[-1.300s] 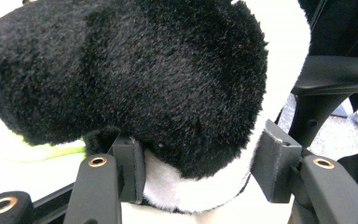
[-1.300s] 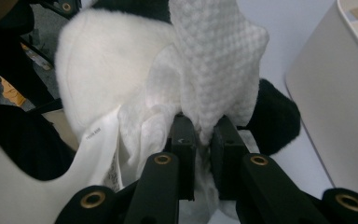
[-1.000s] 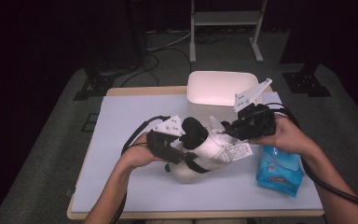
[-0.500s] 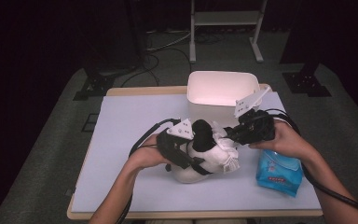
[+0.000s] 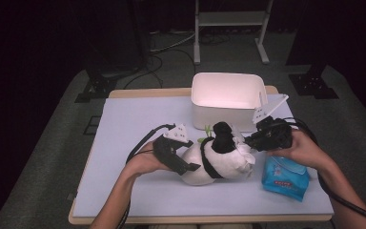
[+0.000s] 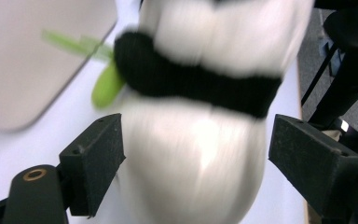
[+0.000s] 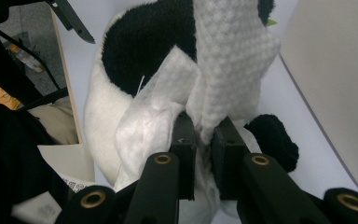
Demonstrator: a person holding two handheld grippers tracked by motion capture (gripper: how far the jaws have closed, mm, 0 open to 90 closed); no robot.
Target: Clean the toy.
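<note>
A black-and-white panda plush lies on the pale table cover. My left gripper straddles its white rump. In the left gripper view the jaws have just been opening; the plush body sits between them, with a gap at the right pad. My right gripper is at the plush's head end. There it is shut on a white textured wipe draped over the plush.
A white tub stands just behind the plush. A blue wipes pack lies under the right hand. A green leaf piece pokes out behind the plush. Open cover lies to the left and along the front edge.
The left jaws have spread apart off the plush's body. Both hands have sunk a little, and the right gripper with the wipe has come down onto the plush's head end.
</note>
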